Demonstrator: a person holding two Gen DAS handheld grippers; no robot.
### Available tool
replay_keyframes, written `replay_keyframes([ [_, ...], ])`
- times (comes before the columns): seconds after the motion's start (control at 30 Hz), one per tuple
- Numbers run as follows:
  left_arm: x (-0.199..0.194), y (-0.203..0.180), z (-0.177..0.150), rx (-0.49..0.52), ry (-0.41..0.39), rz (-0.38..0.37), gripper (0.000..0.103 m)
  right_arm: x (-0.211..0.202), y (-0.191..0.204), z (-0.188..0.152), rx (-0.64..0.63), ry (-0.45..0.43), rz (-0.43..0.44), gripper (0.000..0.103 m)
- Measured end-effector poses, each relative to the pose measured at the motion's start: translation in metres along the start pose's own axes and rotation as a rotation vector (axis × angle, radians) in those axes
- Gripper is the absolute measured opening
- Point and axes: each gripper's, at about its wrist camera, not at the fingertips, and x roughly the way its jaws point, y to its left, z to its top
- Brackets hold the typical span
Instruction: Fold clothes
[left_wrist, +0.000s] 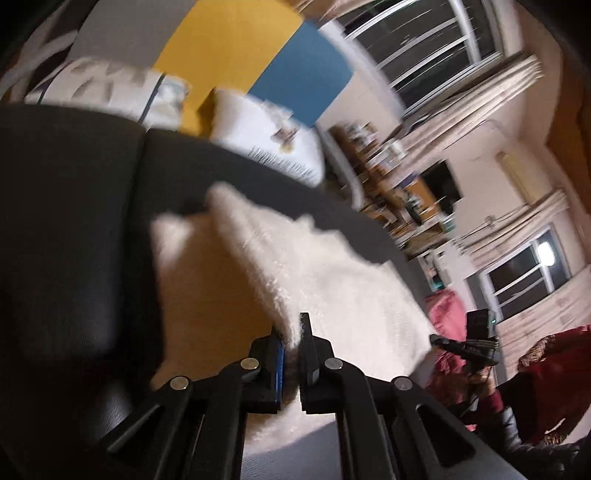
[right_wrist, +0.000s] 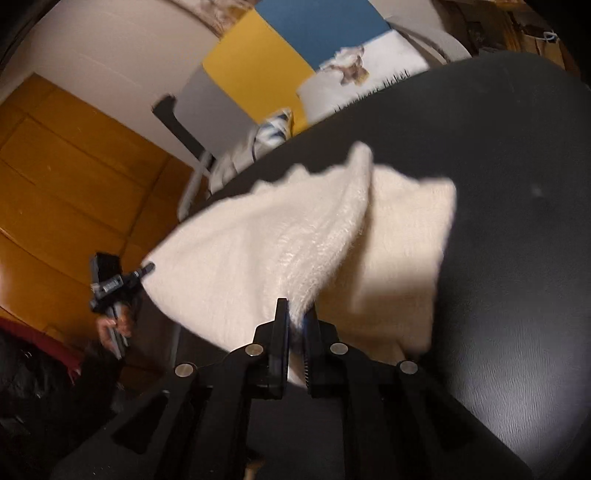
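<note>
A cream fuzzy knit garment (left_wrist: 295, 266) lies partly on a black leather sofa seat (left_wrist: 74, 229) and is lifted at two corners. My left gripper (left_wrist: 291, 332) is shut on one edge of it. My right gripper (right_wrist: 297, 317) is shut on another edge of the same garment (right_wrist: 280, 240), which hangs in a raised fold over its lower layer (right_wrist: 402, 236). The right gripper also shows in the left wrist view (left_wrist: 465, 345), and the left gripper in the right wrist view (right_wrist: 144, 271), each at the garment's far corner.
The black sofa seat (right_wrist: 517, 258) spreads around the garment. White cushions (left_wrist: 258, 129) lie behind it. A yellow and blue wall panel (left_wrist: 258, 55), windows (left_wrist: 424, 44) and shelves (left_wrist: 388, 177) stand beyond. A wooden wardrobe (right_wrist: 66, 184) is on the left in the right wrist view.
</note>
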Motion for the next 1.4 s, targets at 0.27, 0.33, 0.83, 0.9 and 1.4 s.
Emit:
replay_keyframes([
  [0.27, 0.024, 0.03, -0.022, -0.074, 0.083, 0.071, 0.008, 0.037, -0.044, -0.014, 0.138, 0.018, -0.069, 0.007],
  [0.33, 0.021, 0.024, -0.024, -0.054, 0.094, 0.082, 0.008, 0.039, -0.042, -0.012, 0.128, 0.023, -0.084, 0.008],
  [0.83, 0.025, 0.034, 0.053, -0.082, 0.024, 0.041, 0.025, 0.021, 0.016, 0.042, -0.022, -0.113, -0.155, 0.018],
  [0.9, 0.036, 0.034, 0.062, -0.078, 0.032, 0.052, 0.026, 0.046, 0.037, 0.048, -0.068, -0.067, -0.122, 0.019],
  [1.4, 0.028, 0.028, 0.037, 0.019, -0.062, 0.172, 0.004, 0.252, 0.184, 0.074, -0.389, 0.191, -0.024, 0.042],
])
